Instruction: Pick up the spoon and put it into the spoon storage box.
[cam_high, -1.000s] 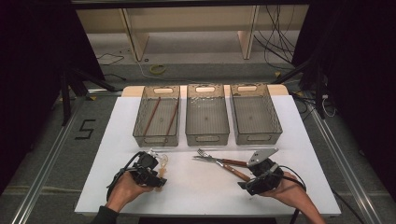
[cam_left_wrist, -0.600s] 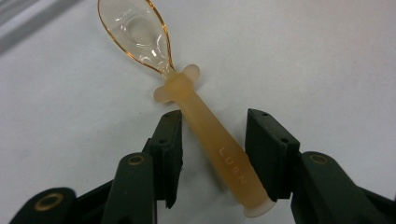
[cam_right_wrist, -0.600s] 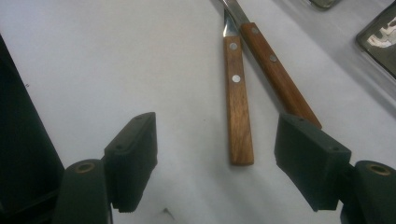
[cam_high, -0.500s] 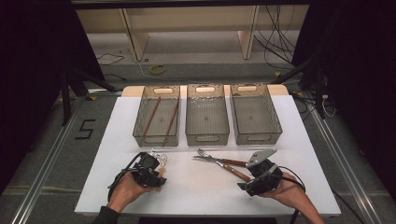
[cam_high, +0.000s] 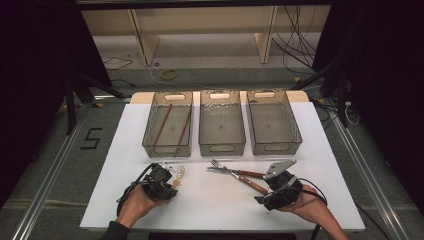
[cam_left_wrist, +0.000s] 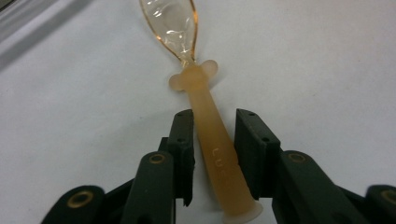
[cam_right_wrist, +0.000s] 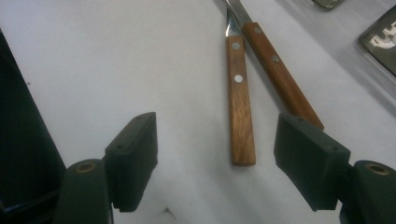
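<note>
- Two hand-held grippers were at work over the white table (cam_high: 210, 210), and the step in hand looked like sorting cutlery into the three smoky clear plastic bins (cam_high: 222, 122) standing well ahead of both.
- Left gripper (cam_left_wrist: 212, 133): its jaws had just been closing around the stem of a translucent amber plastic spoon with a clear bowl (cam_left_wrist: 205, 135). The spoon lay flat on the table between the pads, bowl pointing away from the gripper. The left pad seemed to touch the stem, while a thin gap showed at the right pad, so the grasp was not yet made.
- Next there, by my judgement: finish the squeeze squarely on the stem, then lift level, since a tapered, smooth handle could twist out.
- Right gripper (cam_right_wrist: 219, 163): jaws spread wide, holding nothing, hovering low over the table.
- Two wooden-handled steel utensils (cam_right_wrist: 240, 112) lay crossed just ahead of it, one handle end between the pads, the other running under the right pad.
- Picking one alone would call for a shift toward the nearer handle.
</note>
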